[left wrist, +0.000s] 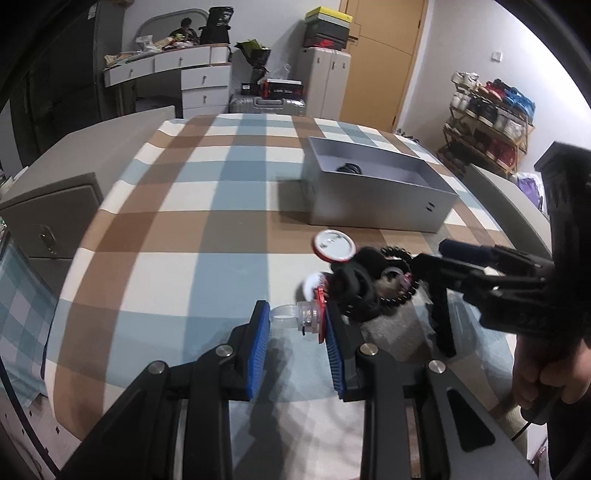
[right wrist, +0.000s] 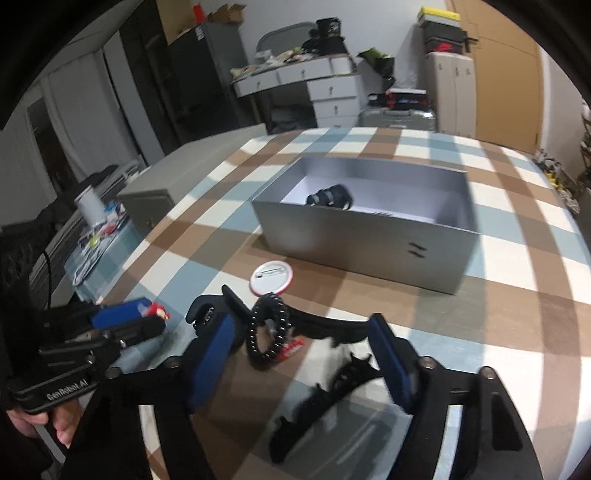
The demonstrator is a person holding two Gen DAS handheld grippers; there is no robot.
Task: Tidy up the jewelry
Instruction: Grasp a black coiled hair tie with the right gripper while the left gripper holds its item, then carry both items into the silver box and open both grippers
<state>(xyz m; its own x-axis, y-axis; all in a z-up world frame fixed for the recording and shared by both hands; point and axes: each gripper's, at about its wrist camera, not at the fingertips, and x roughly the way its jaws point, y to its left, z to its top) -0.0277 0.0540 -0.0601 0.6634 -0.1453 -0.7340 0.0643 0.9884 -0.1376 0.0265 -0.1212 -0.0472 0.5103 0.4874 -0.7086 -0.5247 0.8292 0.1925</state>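
My left gripper [left wrist: 297,325] clamps a clear ring [left wrist: 295,317]; right gripper [right wrist: 303,354] gapes around the bead bracelet [right wrist: 267,330], near side of grey box [right wrist: 369,240].

— What's at my twelve o'clock, past the checked cloth [left wrist: 177,206] on the surface?

— A white dressing desk [left wrist: 192,70] with drawers, cluttered on top, against a pale wall [left wrist: 280,33]. Beside it a silver suitcase [left wrist: 266,105] lies flat, and a cream suitcase [left wrist: 325,79] stands with shoe boxes [left wrist: 327,27] stacked on it.

— And at my two o'clock?

— A tan wooden door [left wrist: 384,55], then a wooden rack [left wrist: 487,122] full of shoes.

— Nine o'clock?

— A grey cabinet [left wrist: 51,214] with a latch, and dark wardrobes [right wrist: 147,85] behind it.
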